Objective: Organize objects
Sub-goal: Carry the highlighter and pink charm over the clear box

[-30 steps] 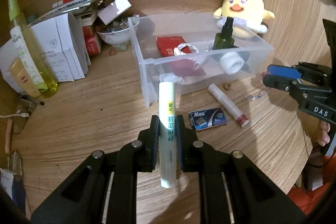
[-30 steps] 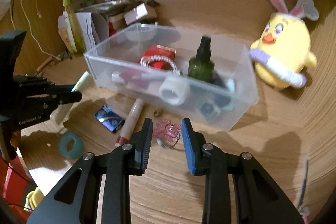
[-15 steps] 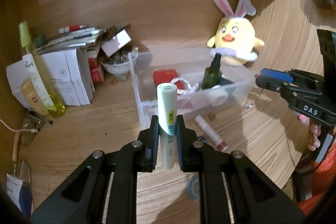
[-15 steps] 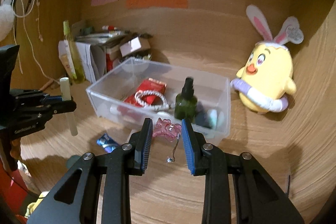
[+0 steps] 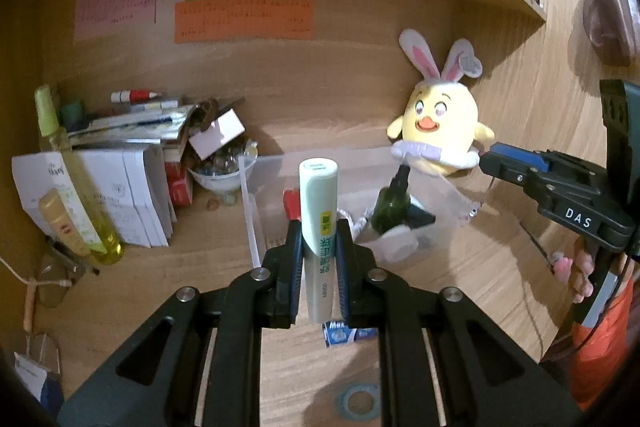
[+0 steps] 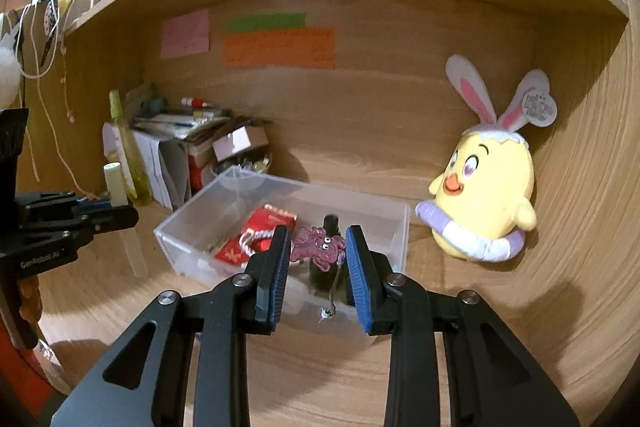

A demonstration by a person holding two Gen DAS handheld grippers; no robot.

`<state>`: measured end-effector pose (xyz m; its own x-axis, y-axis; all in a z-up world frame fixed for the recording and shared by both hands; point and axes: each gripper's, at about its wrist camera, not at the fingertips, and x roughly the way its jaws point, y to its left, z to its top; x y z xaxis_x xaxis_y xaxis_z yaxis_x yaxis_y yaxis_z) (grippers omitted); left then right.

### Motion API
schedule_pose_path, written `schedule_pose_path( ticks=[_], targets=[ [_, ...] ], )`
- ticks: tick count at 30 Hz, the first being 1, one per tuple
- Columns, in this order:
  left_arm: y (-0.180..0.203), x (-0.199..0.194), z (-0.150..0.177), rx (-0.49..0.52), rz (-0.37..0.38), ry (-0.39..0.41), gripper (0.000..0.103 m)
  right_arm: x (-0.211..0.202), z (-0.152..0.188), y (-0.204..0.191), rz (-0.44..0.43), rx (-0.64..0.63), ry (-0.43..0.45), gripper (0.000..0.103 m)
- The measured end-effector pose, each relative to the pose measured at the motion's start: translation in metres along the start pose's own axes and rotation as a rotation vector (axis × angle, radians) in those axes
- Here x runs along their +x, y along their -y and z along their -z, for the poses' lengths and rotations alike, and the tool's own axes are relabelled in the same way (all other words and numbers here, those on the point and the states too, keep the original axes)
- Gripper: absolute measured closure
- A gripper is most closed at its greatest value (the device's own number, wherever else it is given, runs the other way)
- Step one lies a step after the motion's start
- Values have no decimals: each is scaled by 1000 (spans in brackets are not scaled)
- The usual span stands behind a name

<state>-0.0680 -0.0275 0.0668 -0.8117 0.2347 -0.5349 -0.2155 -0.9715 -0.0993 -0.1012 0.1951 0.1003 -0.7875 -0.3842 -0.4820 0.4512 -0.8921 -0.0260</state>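
Pale green tube [image 5: 319,223] pinched upright between the left gripper [image 5: 318,259] pads, clear bin [image 6: 384,223] just beyond its tips. Pink charm [image 6: 318,247] clamped in the right gripper [image 6: 318,267], cord dangling, in front of the bin's near wall. Yellow bunny plush [image 6: 486,195] right of the bin. Blue packet [image 5: 346,334] on the desk below the left tongs.

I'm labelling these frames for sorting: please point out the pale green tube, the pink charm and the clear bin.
pale green tube [image 5: 319,203], left wrist view, upper body above the pads.
pink charm [image 6: 319,247], right wrist view, centre of the figure.
clear bin [image 6: 180,243], right wrist view, front left wall.
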Motion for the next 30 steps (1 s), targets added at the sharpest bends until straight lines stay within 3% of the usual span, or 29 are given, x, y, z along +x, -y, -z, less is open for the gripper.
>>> schedule_pose_path(
  ticks=[13,30],
  targets=[
    [-7,11,-30,-8,-10,39,88,14,-28,14,13,1,48,77],
    [-25,75,-33,-27,-61,-67,88,74,2,20,-8,12,-104,77]
  ],
)
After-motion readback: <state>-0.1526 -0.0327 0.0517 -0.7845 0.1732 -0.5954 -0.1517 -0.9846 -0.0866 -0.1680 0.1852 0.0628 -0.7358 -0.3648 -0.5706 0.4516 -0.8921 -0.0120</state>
